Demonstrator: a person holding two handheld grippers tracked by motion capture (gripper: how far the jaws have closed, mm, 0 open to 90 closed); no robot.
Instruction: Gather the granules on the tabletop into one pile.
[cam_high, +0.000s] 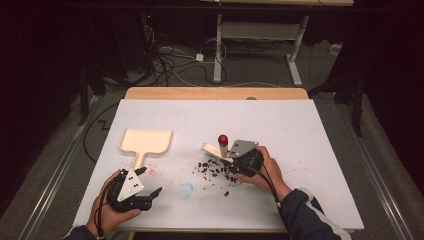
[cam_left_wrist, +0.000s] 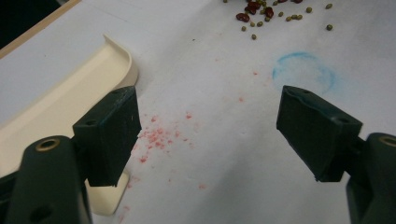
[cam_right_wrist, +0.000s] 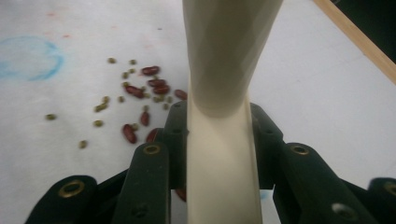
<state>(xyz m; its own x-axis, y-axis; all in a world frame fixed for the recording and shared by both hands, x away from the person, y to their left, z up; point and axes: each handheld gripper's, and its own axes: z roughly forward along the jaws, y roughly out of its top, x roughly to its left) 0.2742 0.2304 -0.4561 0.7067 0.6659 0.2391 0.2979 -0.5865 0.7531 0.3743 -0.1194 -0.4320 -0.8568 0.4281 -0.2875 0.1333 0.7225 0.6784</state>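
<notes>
A cream dustpan (cam_high: 146, 141) lies flat at the left of the white sheet, handle toward me. My left gripper (cam_high: 150, 181) stands open just right of that handle, and nothing is between its jaws (cam_left_wrist: 210, 126); the dustpan (cam_left_wrist: 60, 98) shows beside its left jaw. Red and green beans (cam_high: 212, 170) lie scattered mid-table. My right gripper (cam_high: 235, 152) is shut on the handle of a cream tool (cam_high: 212, 150) with a red knob (cam_high: 222, 139), right beside the beans. In the right gripper view the cream handle (cam_right_wrist: 219, 140) runs up between the jaws, with beans (cam_right_wrist: 140, 98) to its left.
The white sheet (cam_high: 300, 130) covers a wooden table whose far edge (cam_high: 215, 93) shows. A blue ring mark (cam_high: 186, 190) and red specks stain the sheet between the grippers. Cables and desk legs stand on the floor behind.
</notes>
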